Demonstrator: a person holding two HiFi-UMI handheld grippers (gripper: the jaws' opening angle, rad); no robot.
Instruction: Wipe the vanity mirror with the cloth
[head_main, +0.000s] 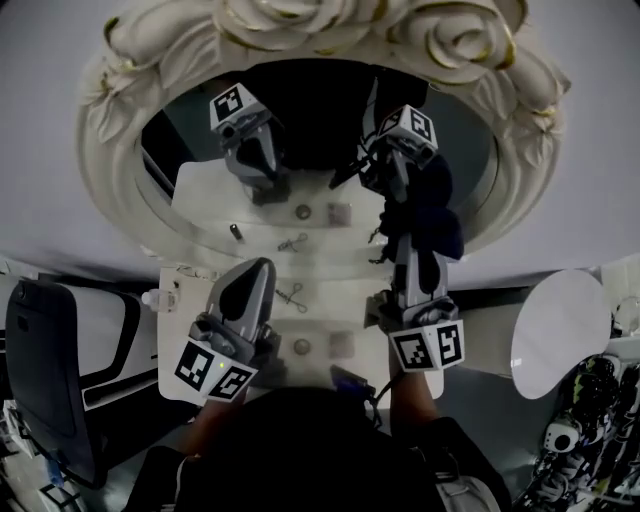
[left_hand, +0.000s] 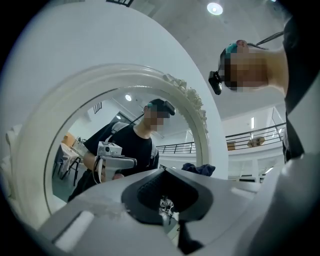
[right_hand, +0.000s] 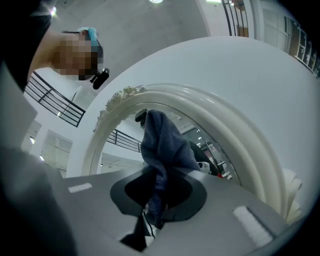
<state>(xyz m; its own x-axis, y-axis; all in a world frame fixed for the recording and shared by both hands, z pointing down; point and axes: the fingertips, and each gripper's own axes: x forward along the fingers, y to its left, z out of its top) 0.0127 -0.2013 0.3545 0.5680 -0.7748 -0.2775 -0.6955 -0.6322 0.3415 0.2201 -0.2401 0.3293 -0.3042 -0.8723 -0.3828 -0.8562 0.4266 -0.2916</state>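
Our right gripper clamps the dark blue cloth up at the lower right glass of the ornate white vanity mirror, while our left gripper points at it, jaws together and empty.

The top edge crops the mirror frame, and the cloth hides the right gripper at its tongs

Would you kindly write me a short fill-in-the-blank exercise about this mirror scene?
1. The right gripper is shut on a dark blue ____.
2. The left gripper holds ____.
3. The ornate white frame surrounds a ____.
Missing words: cloth; nothing; mirror.
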